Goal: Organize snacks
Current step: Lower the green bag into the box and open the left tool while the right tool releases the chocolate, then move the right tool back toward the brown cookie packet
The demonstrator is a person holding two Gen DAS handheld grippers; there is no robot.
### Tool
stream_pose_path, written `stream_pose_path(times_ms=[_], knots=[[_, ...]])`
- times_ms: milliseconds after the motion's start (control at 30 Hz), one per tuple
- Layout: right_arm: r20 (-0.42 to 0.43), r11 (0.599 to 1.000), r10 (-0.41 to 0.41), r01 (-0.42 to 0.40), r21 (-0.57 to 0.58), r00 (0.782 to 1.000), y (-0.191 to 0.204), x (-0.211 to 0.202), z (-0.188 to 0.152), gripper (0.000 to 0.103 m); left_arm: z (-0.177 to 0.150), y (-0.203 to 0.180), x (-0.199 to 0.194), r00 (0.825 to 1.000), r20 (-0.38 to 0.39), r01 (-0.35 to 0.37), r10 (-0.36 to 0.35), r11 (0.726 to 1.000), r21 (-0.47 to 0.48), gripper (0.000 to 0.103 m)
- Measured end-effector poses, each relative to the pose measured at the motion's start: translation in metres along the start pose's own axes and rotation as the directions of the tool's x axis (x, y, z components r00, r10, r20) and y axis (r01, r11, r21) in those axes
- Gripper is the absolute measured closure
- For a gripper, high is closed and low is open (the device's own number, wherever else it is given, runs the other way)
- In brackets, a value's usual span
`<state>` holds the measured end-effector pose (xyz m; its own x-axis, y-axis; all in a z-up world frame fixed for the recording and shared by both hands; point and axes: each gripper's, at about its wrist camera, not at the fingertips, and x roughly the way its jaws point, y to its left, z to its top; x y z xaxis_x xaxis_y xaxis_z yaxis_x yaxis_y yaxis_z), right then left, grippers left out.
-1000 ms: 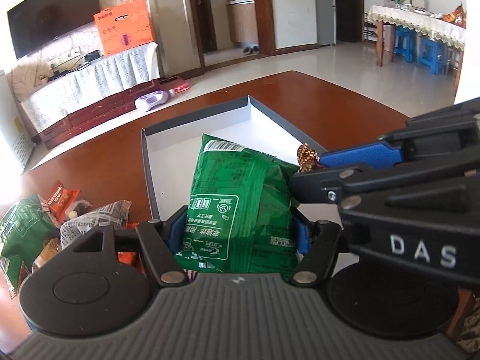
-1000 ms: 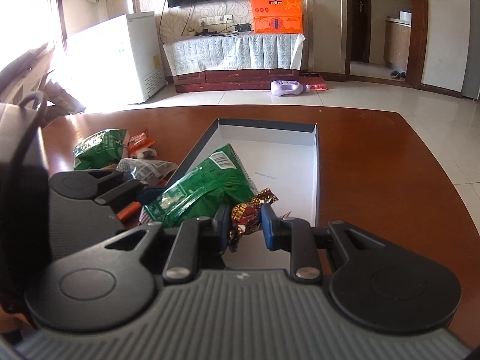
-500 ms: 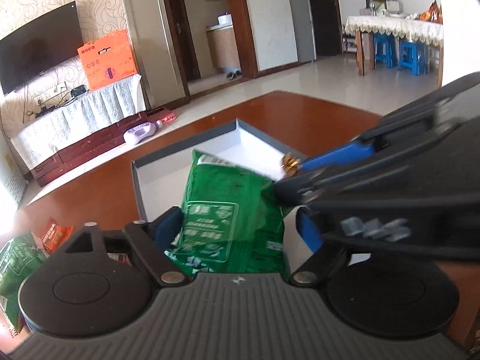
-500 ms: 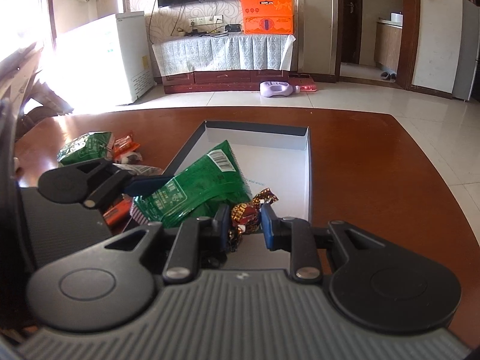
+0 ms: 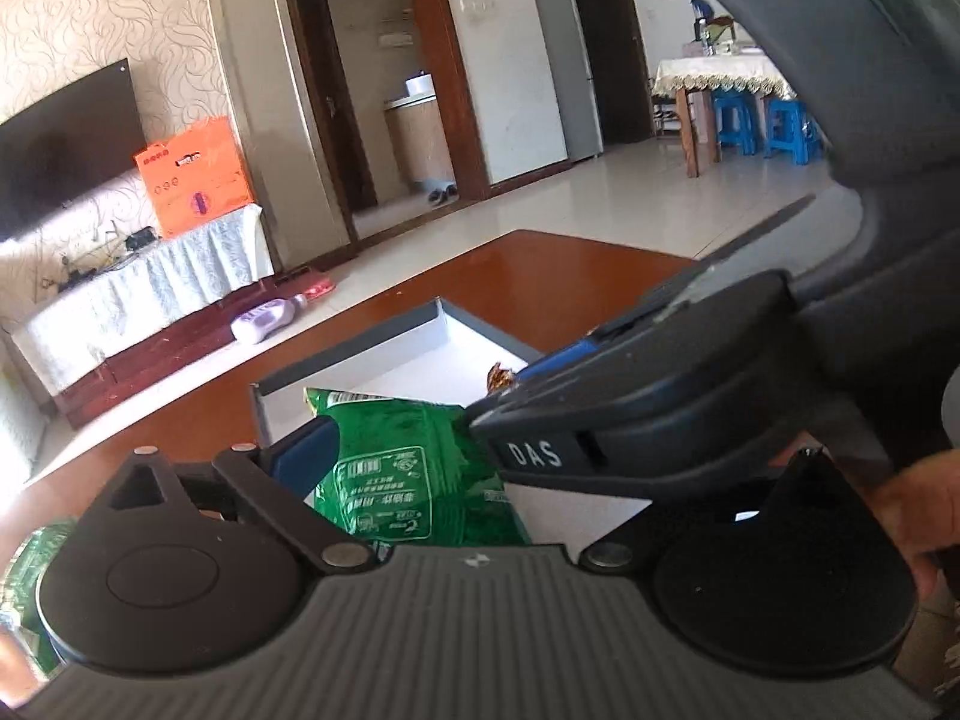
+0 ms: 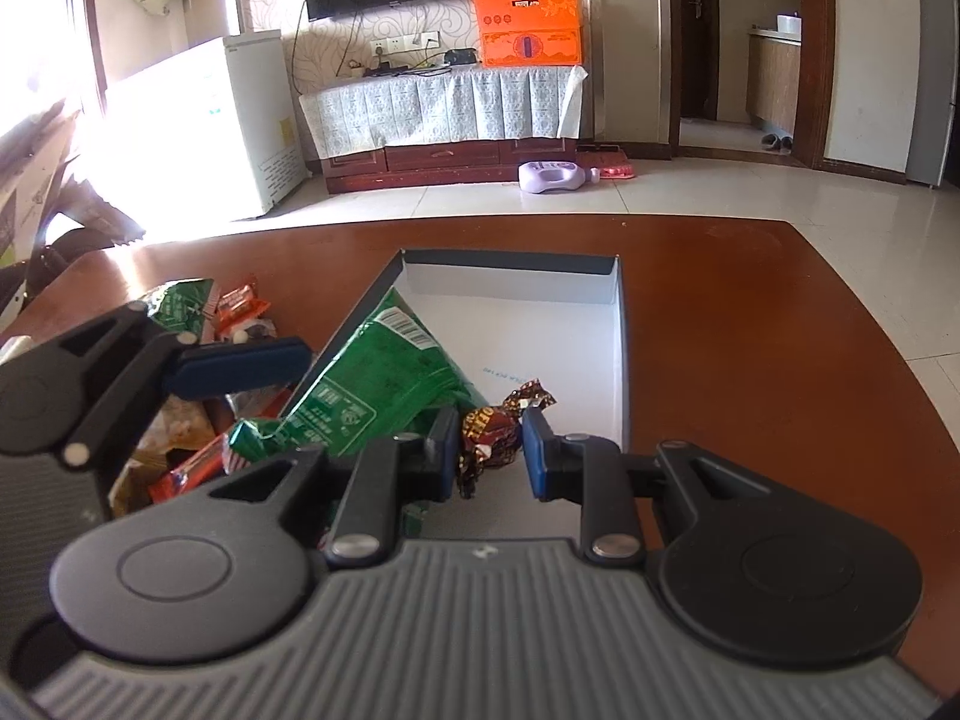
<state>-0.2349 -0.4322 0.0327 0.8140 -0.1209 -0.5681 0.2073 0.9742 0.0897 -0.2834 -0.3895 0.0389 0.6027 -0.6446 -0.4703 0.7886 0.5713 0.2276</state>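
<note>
A green snack bag (image 5: 414,468) (image 6: 384,384) lies on the left rim of a grey box with a white floor (image 6: 540,324) (image 5: 420,360). My left gripper (image 5: 420,468) has its jaws spread wide around the bag; its left finger (image 6: 240,363) stands apart from it. My right gripper (image 6: 487,444) has opened, and a brown and gold wrapped candy (image 6: 489,426) sits loosely between its fingers above the box's near end. The right gripper crosses the left wrist view and hides the left gripper's right finger; the candy's tip (image 5: 501,377) shows there.
Several loose snacks (image 6: 198,312) lie on the brown wooden table (image 6: 750,348) left of the box, among them a green bag and orange packets. More packets (image 6: 186,468) lie under the left gripper. A hand (image 5: 918,492) shows at the right edge.
Both grippers have opened: the left has let go of the green bag, and the right jaws have parted around the candy. The left gripper has tilted up and back.
</note>
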Motion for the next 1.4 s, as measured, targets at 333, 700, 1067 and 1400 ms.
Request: stream_pose_path(times_ms=[333,700,1067,1400], knots=[[0.025,1.000,-0.014,0.014,-0.018,1.000,0.007,-0.009,0.000,0.047,-0.003,0.000,-0.013,1.000,-0.014,-0.004,0.004,1.000,-0.008,0.002],[0.072,1.000,0.001,-0.001,-0.006,0.997,0.025,-0.043,-0.005,0.030,-0.007,-0.004,-0.044,0.999,0.017,-0.034,0.034,0.999,0.003,0.001],[0.094,1.000,0.019,-0.017,-0.020,0.995,0.045,-0.071,-0.021,0.030,-0.016,-0.011,-0.075,0.992,0.013,-0.124,0.124,0.992,-0.038,0.001],[0.142,0.990,0.122,-0.110,-0.091,0.982,0.076,-0.082,-0.023,0.030,-0.052,0.018,-0.120,0.957,-0.068,-0.290,0.282,0.922,-0.257,0.001]])
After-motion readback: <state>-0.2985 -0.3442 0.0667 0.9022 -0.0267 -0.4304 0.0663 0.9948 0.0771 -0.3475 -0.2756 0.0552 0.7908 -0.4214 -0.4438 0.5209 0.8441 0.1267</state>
